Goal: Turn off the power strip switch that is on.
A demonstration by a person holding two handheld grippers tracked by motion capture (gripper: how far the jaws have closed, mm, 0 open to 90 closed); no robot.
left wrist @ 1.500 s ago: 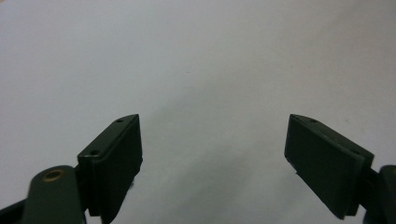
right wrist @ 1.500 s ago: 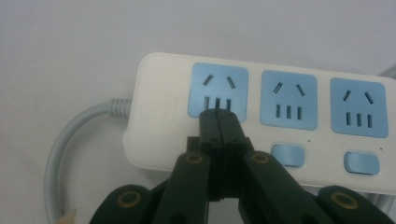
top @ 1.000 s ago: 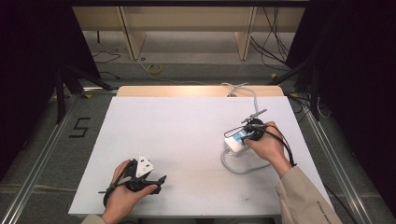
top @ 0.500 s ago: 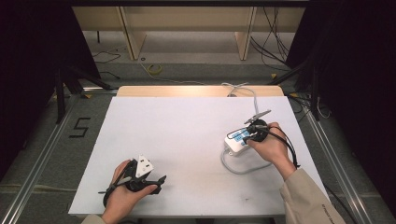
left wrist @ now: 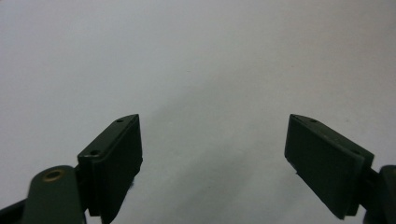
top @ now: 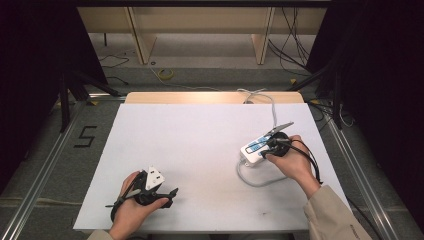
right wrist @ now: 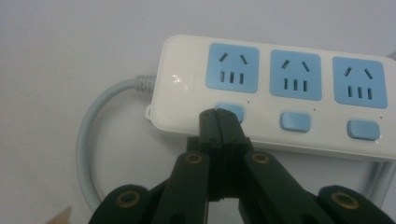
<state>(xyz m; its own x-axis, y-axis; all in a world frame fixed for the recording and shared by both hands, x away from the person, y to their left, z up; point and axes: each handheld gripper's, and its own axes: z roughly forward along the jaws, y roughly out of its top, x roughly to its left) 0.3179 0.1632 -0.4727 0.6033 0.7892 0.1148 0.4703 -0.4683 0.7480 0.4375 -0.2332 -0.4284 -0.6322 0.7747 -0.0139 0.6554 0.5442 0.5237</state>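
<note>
A: White table top (top: 200, 150), dark surround, floor and cables beyond the far edge. Going left to right: your left gripper (top: 167, 192) rests low at the near left corner, jaws spread wide over bare table, nothing between them.

B: Leave it there?

A: Yes, it is well apart from the work. On the right half lies the power strip (top: 256, 149), flat on the table, sockets up, under your right hand (top: 292, 162). Its grey cord (top: 250, 177) loops off the near end towards you.

B: And the right gripper (right wrist: 222, 116)?

A: Clenched, jaws pressed together with nothing held. The closed tip sits on the first blue switch (right wrist: 232, 111), the one nearest the cord end, so my guess is that you're pressing it.

B: How do you press it well?

A: Push straight down through the closed tip, centred on the switch, not on the white casing beside it. The strip is light and may skid or tip, so keep the push vertical and gentle.

B: Which way does the strip run?

A: In the high view its long axis runs diagonally, cord end near and left, free end far and right. The three switches line the edge nearest your hand.
</note>
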